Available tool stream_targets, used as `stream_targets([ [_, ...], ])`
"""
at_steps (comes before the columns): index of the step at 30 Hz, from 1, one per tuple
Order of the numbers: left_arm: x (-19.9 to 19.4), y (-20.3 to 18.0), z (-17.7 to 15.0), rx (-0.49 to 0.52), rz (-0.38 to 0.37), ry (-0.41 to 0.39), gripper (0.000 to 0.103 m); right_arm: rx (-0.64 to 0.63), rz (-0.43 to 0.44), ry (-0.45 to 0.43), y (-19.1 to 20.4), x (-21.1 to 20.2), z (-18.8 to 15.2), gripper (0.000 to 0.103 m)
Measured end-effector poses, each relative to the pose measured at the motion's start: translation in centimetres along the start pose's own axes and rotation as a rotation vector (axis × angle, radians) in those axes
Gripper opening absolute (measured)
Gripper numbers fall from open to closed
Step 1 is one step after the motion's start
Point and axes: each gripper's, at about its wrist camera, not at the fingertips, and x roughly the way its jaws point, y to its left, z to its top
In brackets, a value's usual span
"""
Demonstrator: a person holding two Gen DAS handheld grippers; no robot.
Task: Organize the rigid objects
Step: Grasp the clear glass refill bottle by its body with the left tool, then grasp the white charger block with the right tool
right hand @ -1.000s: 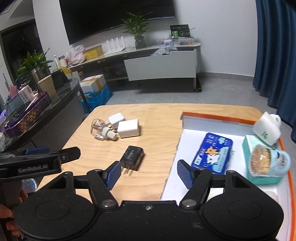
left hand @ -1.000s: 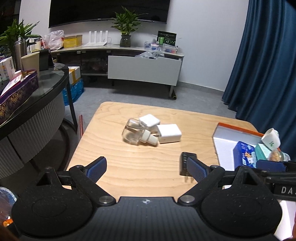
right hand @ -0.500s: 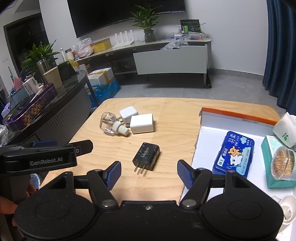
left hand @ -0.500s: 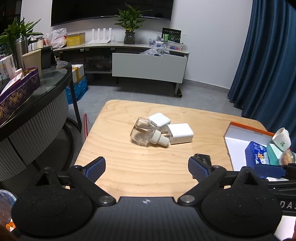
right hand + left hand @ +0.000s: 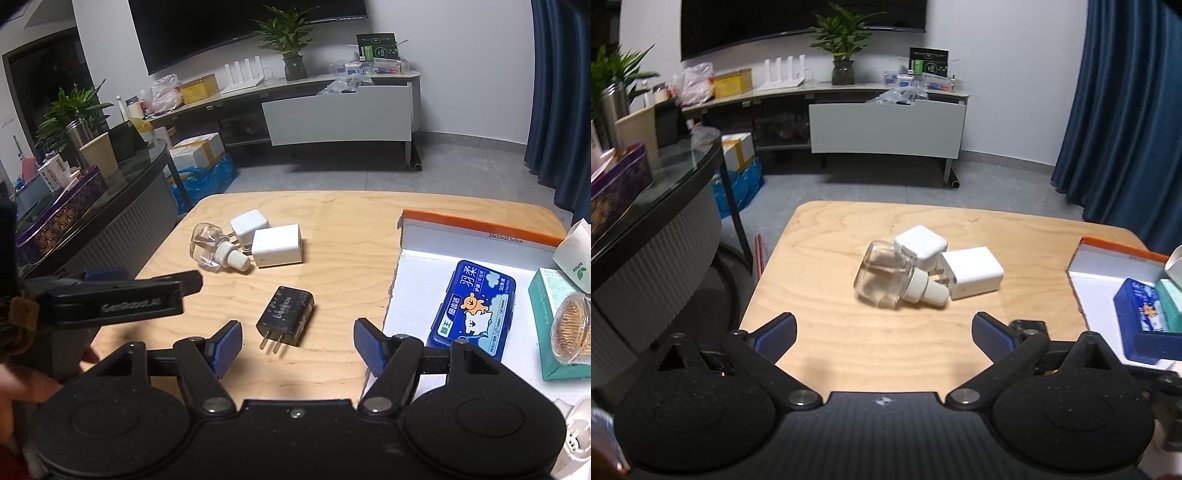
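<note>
On the wooden table [image 5: 849, 229] lie a clear bottle with a white cap [image 5: 890, 282], a small white charger [image 5: 921, 245] and a larger white charger [image 5: 973, 271], touching one another. My left gripper [image 5: 884, 330] is open and empty, just short of the bottle. A black plug charger [image 5: 286, 317] lies prongs toward me, right in front of my open, empty right gripper [image 5: 297, 347]. The left gripper's body [image 5: 110, 301] shows in the right wrist view. The white box with an orange rim [image 5: 476, 223] holds a blue tin [image 5: 472, 308].
The box also holds a teal carton [image 5: 546, 295], a toothpick jar [image 5: 570, 328] and a white packet [image 5: 574, 253]. A glass-topped counter [image 5: 665, 181] stands left of the table. A TV stand [image 5: 886, 125] is at the back, blue curtains [image 5: 1126, 110] at right.
Both grippers have moved forward over the table. The bottle and white chargers loom larger in the left view; the black charger now lies between the right fingers' line.
</note>
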Motion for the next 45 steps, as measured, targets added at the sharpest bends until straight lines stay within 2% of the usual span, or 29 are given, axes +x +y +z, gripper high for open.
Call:
stream_targets([
  [10, 4.9, -1.1, 0.1, 0.165, 0.013, -0.005, 0.103, 0.021, -0.009, -0.006, -1.3, 0.5, 0.3, 0.08],
  [18, 6.6, -0.9, 0.6, 0.194, 0.013, -0.05, 0.102, 0.034, -0.021, 0.002, -2.0, 1.2, 0.4, 0.08],
  [20, 6.6, -0.7, 0.8, 0.184, -0.019, -0.052, 0.093, 0.032, -0.021, 0.004, -2.0, 1.5, 0.6, 0.08],
  [21, 6.5, -0.6, 0.8, 0.179, -0.035, -0.051, 0.082, 0.031, -0.022, 0.003, -1.9, 1.6, 0.7, 0.08],
  [22, 6.5, -0.7, 0.8, 0.172, -0.039, -0.052, 0.081, 0.03, -0.021, 0.003, -1.8, 1.6, 0.7, 0.08],
  [31, 4.5, -0.1, 0.2, 0.095, -0.028, -0.013, 0.081, 0.007, 0.018, 0.011, -1.0, 3.7, 2.7, 0.08],
  [36, 2.1, 0.6, -0.1, 0.043, -0.012, -0.014, 0.081, -0.05, 0.037, 0.022, 0.5, 7.1, 4.7, 0.083],
  [37, 1.8, 0.6, -0.1, 0.042, -0.01, -0.015, 0.081, -0.06, 0.041, 0.026, 0.7, 7.9, 5.0, 0.086],
  [41, 0.4, 1.1, -0.3, 0.015, 0.006, -0.038, 0.081, -0.064, 0.052, 0.07, 1.3, 11.3, 6.2, 0.089],
  [45, 0.0, 1.6, -0.4, -0.015, 0.003, -0.04, 0.081, -0.079, 0.015, 0.085, 2.1, 13.6, 6.8, 0.092],
])
